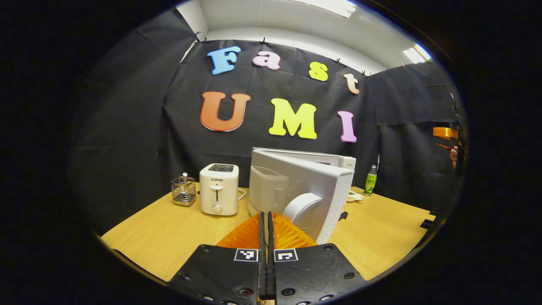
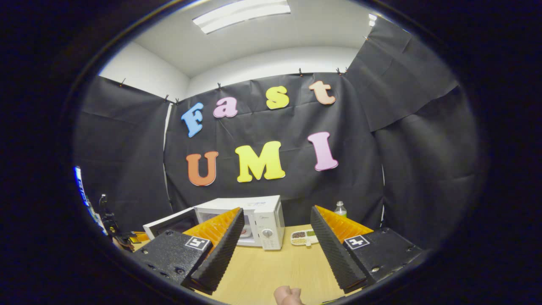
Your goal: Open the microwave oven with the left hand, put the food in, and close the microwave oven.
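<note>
Right gripper view shows the microwave (image 2: 254, 222) door (image 2: 169, 222) swung open, food seemingly inside, so the right gripper (image 2: 273, 241) hangs spread and empty while the left gripper (image 1: 267, 228), fingers together, faces the door to push it.

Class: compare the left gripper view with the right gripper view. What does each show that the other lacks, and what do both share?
Left gripper view alone: a toaster and a wire holder beside the microwave, and the left gripper closed. Right gripper view alone: the right gripper open and a divided food dish. Both: the microwave, door ajar, a green bottle and the wooden table.
</note>
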A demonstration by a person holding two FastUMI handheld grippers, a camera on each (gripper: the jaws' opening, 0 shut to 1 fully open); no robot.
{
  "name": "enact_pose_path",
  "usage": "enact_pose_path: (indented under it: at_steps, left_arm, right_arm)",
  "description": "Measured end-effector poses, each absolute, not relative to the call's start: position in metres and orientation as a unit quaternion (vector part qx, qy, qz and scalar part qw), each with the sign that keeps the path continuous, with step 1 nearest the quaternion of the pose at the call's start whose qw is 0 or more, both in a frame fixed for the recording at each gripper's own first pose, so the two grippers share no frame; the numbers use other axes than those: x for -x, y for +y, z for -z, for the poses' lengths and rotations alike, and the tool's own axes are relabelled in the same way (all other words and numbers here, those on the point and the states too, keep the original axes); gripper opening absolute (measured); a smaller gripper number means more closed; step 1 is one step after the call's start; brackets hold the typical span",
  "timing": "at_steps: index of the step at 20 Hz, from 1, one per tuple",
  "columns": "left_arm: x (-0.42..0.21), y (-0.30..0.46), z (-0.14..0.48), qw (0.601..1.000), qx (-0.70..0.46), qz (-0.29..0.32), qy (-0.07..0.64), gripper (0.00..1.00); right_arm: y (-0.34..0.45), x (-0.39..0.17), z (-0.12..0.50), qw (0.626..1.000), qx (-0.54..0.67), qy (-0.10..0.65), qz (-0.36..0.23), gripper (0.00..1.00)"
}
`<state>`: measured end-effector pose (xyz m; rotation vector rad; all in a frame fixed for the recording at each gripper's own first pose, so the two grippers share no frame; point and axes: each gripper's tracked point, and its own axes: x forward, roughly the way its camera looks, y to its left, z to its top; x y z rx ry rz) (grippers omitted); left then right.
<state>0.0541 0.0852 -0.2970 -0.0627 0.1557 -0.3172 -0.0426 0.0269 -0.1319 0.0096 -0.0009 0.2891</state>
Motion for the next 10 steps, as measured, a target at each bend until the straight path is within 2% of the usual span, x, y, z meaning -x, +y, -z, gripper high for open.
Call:
enact_pose_path:
  at_steps: [1, 4, 7, 10]
  left_arm:
    - [-0.056, 0.076, 0.301, 0.982, 0.025, 0.171, 0.080, 0.00]
    - [-0.062, 0.046, 0.309, 0.970, 0.008, 0.225, 0.087, 0.00]
    - [-0.076, 0.023, 0.307, 0.958, 0.022, 0.274, 0.076, 0.00]
    - [-0.091, -0.001, 0.306, 0.947, 0.052, 0.310, 0.071, 0.00]
  right_arm:
    - [0.021, 0.051, 0.132, 0.990, -0.001, -0.002, -0.142, 1.00]
    - [0.018, 0.072, 0.119, 0.987, -0.013, -0.023, -0.160, 0.99]
    - [0.012, 0.086, 0.127, 0.982, -0.024, -0.010, -0.188, 1.00]
    - [-0.004, 0.089, 0.125, 0.983, -0.023, -0.014, -0.181, 1.00]
